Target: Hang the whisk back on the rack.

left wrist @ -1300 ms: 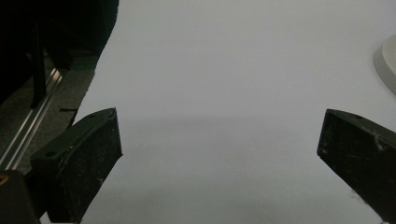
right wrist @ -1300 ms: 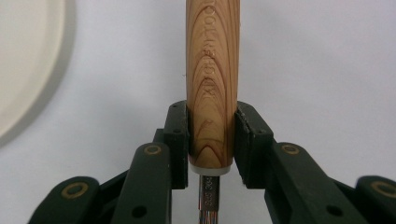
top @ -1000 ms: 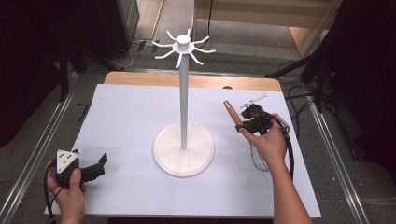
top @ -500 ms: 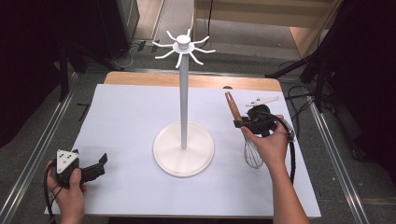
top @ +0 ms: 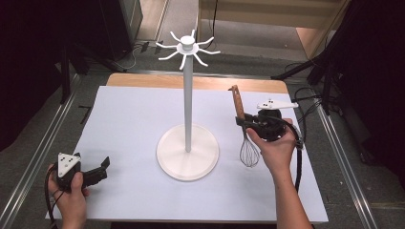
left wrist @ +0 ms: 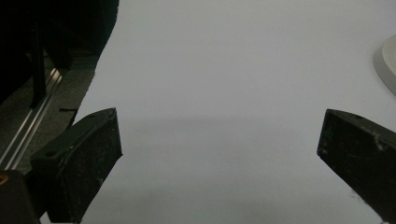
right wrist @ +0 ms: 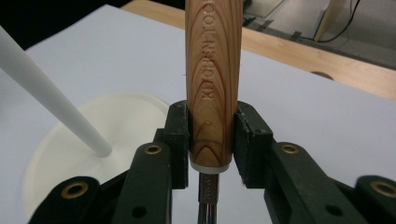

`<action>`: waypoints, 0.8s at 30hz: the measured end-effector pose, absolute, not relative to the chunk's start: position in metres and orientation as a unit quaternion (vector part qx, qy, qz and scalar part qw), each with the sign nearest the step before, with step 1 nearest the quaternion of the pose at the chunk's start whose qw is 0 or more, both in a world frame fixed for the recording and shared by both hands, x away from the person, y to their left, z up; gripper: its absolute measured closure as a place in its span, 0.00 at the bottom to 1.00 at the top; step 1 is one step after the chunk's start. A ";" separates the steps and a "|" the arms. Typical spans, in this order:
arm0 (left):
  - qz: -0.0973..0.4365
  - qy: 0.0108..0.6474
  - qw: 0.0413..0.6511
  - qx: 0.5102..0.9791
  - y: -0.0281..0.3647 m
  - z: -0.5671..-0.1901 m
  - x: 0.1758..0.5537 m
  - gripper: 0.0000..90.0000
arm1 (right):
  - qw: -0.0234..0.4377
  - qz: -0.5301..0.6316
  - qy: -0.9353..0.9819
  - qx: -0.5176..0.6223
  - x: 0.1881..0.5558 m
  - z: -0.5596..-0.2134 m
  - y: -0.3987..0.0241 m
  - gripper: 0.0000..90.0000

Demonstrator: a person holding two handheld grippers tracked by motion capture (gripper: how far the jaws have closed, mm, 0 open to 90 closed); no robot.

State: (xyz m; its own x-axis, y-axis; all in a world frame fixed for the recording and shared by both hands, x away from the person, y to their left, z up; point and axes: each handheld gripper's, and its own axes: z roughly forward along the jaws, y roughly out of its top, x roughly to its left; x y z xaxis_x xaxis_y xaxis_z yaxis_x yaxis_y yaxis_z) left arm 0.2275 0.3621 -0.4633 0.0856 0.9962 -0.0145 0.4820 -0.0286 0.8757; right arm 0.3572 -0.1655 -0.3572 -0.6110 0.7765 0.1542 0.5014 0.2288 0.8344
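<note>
The right tool (right wrist: 211, 140) clamps the whisk (top: 244, 134) low on its wooden handle, right of the stand (top: 187, 107). Light, stiff handle, springy wires: grip the wood. Left tool (top: 98, 171) gapes wide.

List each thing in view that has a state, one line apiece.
whisk: clamped by its wooden handle, wire end down, lifted off the sheet or nearly so.
right gripper: shut on the whisk handle.
left gripper: open, nothing between its jaws, low over the white sheet.
hook stand: upright, all hooks bare.
</note>
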 end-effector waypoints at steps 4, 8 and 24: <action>0.339 0.585 0.379 0.632 0.362 -0.463 0.228 0.00 | 0.156 0.480 0.761 0.408 0.353 -0.352 -0.163 0.79; 0.339 0.585 0.379 0.632 0.362 -0.463 0.228 0.00 | 0.159 0.498 0.754 0.396 0.350 -0.347 -0.161 0.79; 0.338 0.586 0.380 0.631 0.362 -0.463 0.228 0.00 | 0.184 0.553 0.728 0.362 0.337 -0.324 -0.153 0.79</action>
State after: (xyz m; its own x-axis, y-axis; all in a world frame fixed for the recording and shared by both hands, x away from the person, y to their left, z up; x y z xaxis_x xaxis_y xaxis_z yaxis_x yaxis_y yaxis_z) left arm 0.2277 0.3623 -0.4633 0.0852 0.9962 -0.0174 0.4825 -0.0259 0.8755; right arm 0.3368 -0.1533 -0.3236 -0.6706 0.7300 0.1319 0.3234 0.1277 0.9376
